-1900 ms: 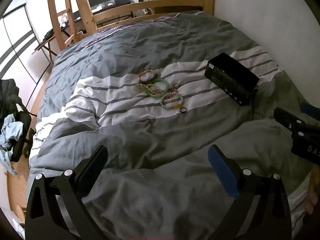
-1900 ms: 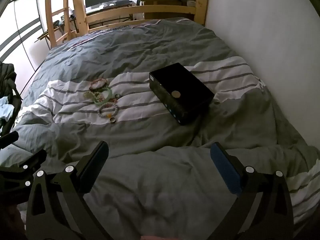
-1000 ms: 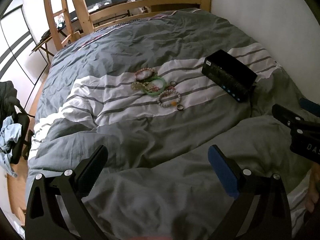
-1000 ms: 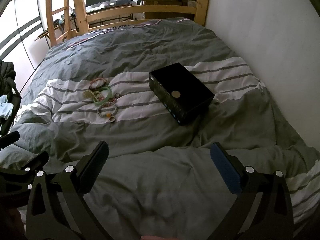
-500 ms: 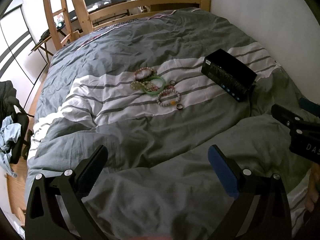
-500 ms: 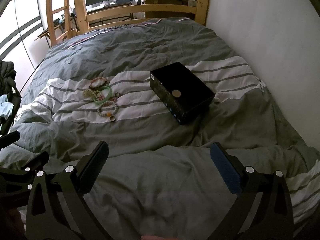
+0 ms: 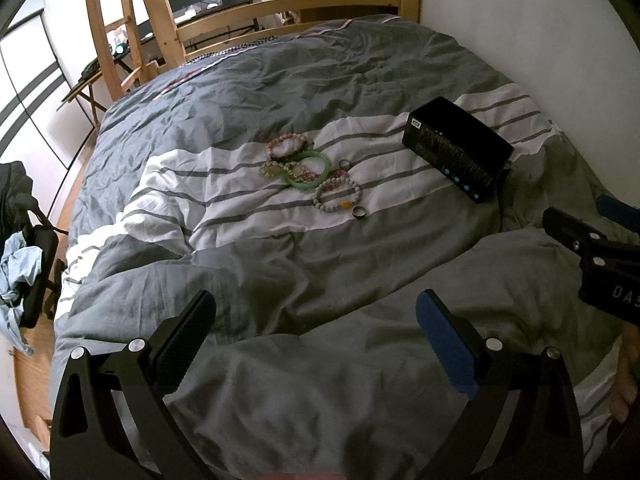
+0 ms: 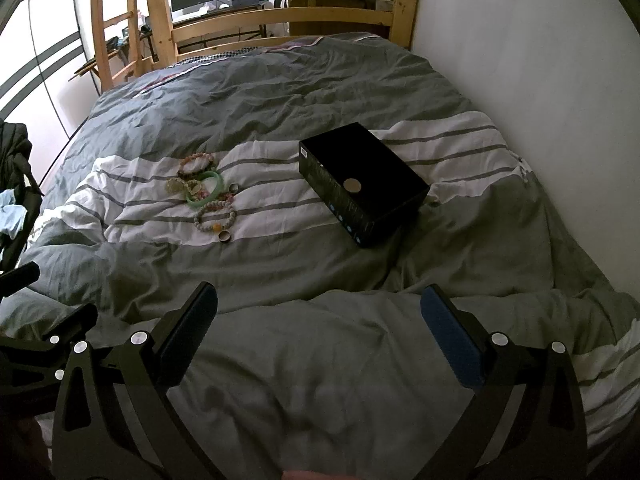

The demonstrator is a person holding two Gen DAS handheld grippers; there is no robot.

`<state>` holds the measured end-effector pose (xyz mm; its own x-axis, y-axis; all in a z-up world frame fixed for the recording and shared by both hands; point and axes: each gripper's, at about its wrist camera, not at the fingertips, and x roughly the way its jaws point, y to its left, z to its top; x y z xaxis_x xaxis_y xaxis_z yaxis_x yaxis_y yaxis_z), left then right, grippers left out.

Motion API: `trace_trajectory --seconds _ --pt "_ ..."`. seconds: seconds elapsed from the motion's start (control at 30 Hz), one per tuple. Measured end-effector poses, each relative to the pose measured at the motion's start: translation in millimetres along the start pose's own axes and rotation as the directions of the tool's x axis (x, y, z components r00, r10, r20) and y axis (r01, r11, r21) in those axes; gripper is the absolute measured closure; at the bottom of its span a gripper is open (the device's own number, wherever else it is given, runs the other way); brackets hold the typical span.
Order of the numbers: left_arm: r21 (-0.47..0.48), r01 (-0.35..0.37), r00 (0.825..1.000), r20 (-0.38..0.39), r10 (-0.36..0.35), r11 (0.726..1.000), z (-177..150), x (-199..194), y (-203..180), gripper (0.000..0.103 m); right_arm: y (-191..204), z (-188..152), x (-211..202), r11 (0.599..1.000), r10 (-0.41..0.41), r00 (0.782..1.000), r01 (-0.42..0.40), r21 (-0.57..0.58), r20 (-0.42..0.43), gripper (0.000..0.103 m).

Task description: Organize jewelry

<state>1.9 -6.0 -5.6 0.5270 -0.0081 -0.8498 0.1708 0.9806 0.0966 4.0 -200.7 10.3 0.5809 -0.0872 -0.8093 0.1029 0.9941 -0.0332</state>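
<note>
- Grey-and-white striped duvet [image 8: 360,60], rumpled and soft, spread over the whole bed; wooden bed frame [image 8: 280,20] at the far end, white wall on the right.
- Left gripper [image 7: 316,344] and right gripper [image 8: 320,332] both held low over the near folds, jaws spread wide, nothing between them, well apart from the jewelry.
- Black box [image 8: 360,180] closed, lying on the white band, right of the jewelry and apart from it.
- Green bangle [image 7: 308,171] in the middle of the cluster, overlapping beaded bracelets [image 7: 338,196] on either side.
- Two small rings [image 7: 359,212], one just beside the nearest bracelet, one at the bangle's right edge.
- Likely trouble: bracelets overlapping, so lifting one may drag a neighbour; rings low in soft fabric, easily pinched with cloth or pushed into a fold; box lid shut, probably needing opening first, and liable to tip on the yielding bedding.
</note>
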Motion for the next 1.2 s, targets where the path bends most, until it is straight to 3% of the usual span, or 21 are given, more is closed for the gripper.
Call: trace_trajectory --seconds 1.2 --pt "0.002 0.003 1.0 -0.008 -0.003 1.0 -5.9 2.9 -4.0 0.005 0.2 -1.2 8.4 1.0 -0.004 1.0 0.004 0.004 -0.009 0.003"
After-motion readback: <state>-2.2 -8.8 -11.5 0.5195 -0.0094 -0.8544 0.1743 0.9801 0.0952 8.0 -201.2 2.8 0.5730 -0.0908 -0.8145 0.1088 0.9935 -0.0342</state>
